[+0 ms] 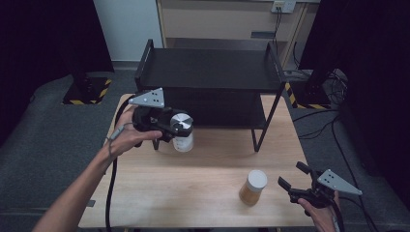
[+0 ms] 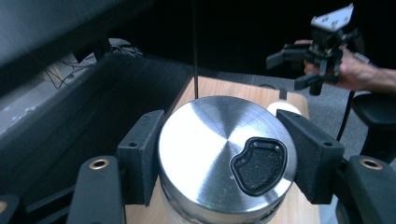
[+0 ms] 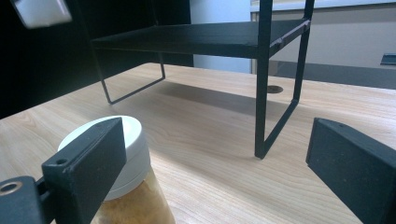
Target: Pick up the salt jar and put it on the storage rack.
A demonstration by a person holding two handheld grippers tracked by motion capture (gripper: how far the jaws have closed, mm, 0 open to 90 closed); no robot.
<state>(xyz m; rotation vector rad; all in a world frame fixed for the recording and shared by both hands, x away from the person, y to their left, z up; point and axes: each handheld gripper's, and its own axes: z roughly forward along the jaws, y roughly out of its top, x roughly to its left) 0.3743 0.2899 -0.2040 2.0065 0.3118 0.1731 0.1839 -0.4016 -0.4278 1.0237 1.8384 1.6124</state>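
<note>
Pale wood-grain table is showing a smooth, matt top w/ light streaks. Clear glass jar w/ brushed-metal lid is catching glare; lid's radial brushing is shining, w/ a rough black inset. Amber-filled jar w/ white plastic cap is looking smooth, satin. Black metal two-tier shelf rack is reading matt, as are the black plastic jaws.

Clear jar with brushed-metal lid, upright, clamped at the lid between the left hand-held gripper jaws, beside the black shelf rack. Second jar, white cap, amber contents, upright on the surface, front right.
</note>
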